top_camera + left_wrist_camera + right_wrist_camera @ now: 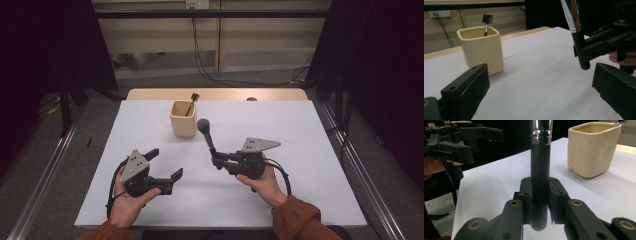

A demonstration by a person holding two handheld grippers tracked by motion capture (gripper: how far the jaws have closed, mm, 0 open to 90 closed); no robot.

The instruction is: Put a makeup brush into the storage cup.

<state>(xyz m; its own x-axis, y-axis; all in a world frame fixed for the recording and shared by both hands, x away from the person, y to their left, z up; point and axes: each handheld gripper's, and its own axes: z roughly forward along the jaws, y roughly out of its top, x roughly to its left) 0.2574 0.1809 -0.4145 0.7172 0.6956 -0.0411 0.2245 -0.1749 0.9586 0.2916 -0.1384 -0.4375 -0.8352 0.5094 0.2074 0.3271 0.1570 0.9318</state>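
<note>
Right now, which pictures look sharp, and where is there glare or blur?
High view: even light, dark edges. Left gripper view: cream cup sharp, near fingers blurred, glare on the brush collar. Right gripper view: handle sharp, cup soft, faint shadow under it.

The brush (540,157) loses its head past the right gripper view's top edge; the cup (183,119) hides the smaller brush's (191,102) lower end.

Right tongs (216,161) clamp the dark handle of a makeup brush (205,132), its head tilted towards the cream cup (183,120) (a smaller brush (191,103) stands inside). Left tongs (166,163), jaws apart, hover over the white counter (300,135).
</note>
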